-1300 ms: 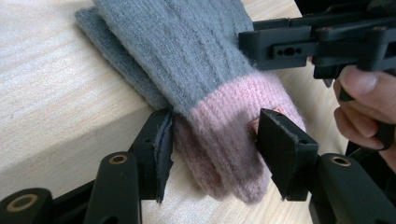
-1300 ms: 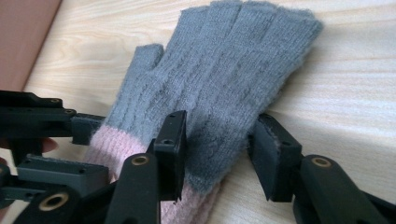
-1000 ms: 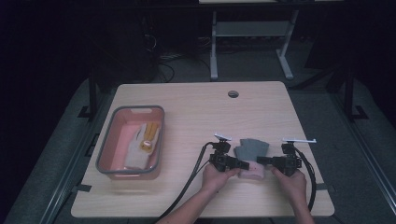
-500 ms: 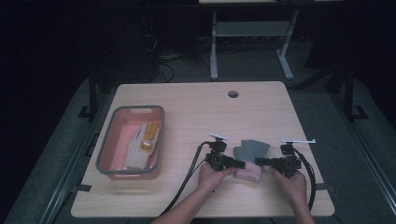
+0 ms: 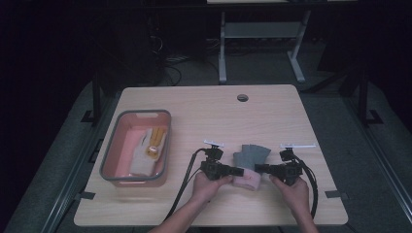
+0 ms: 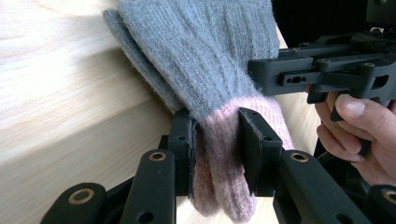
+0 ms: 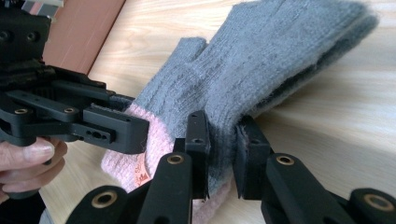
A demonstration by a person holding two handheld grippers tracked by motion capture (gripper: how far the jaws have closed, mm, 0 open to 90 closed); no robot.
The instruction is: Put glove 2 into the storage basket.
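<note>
Glove [image 5: 248, 162] lies near the front edge of the desk [image 5: 204, 107], right of centre, grey fingers pointing away from the person, pink cuff toward them. Both grippers are on it, one from each side.

Left hand-held gripper [image 6: 217, 140]: jaws have just been closing and now pinch the knit at the join of grey and pink; pads press the fabric from both sides. Right hand-held gripper [image 7: 222, 135]: also just closing, now clamped on the opposite edge at about the same band. In the high view the left hand-held gripper [image 5: 238, 171] and the right one [image 5: 258, 169] face each other across the cuff.

Bin [image 5: 109, 145] stands at the left of the desk, well apart from the glove, with another glove [image 5: 145, 150] already inside.

Judgement: step in hand looks like a two-point pickup of the glove, probably for transfer to the bin.

Notes for doing it well:
- Lift both sides together and level, or the knit will stretch and may slide out of one grip.
- Keep the spacing between grippers steady; pulling apart strains the cuff, closing in lets it sag.
- The fingers are unsupported and will droop; raise high enough for them to clear the desk and the bin wall.
- Whether both layers of the cuff are caught on each side I cannot tell; check on lift-off.
</note>
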